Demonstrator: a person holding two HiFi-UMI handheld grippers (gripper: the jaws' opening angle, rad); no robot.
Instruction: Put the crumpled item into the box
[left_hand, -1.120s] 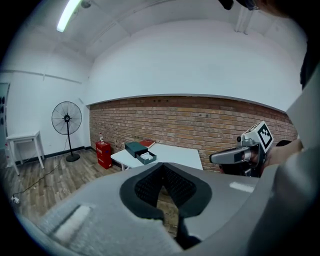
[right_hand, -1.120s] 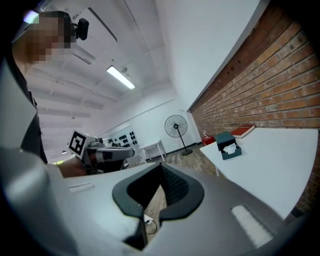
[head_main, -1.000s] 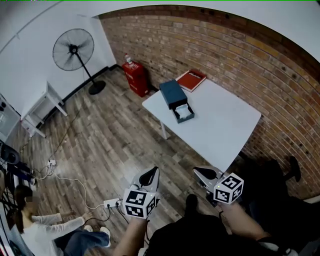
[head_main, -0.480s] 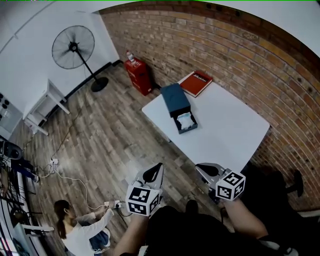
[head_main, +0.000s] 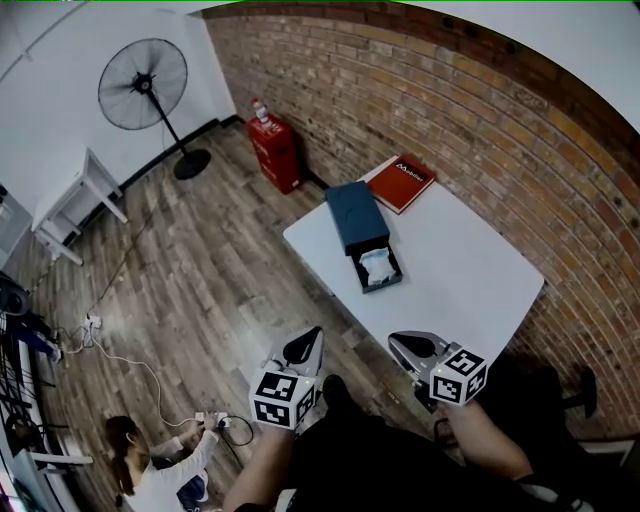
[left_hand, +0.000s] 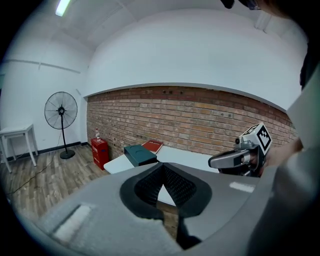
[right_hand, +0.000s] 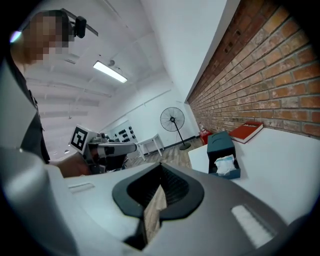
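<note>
While box gapes, crumpled item (white) sits inside

White table — dark box, red book.

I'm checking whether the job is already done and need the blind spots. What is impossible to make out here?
Crumpled white item in the open dark teal box: material unclear, too small in head and right gripper views.
Left gripper view: the box's open end hidden behind the left gripper's grey body.
Red book: cover print too small.
Person seated on the floor: cut off by the head view's bottom edge.
</note>
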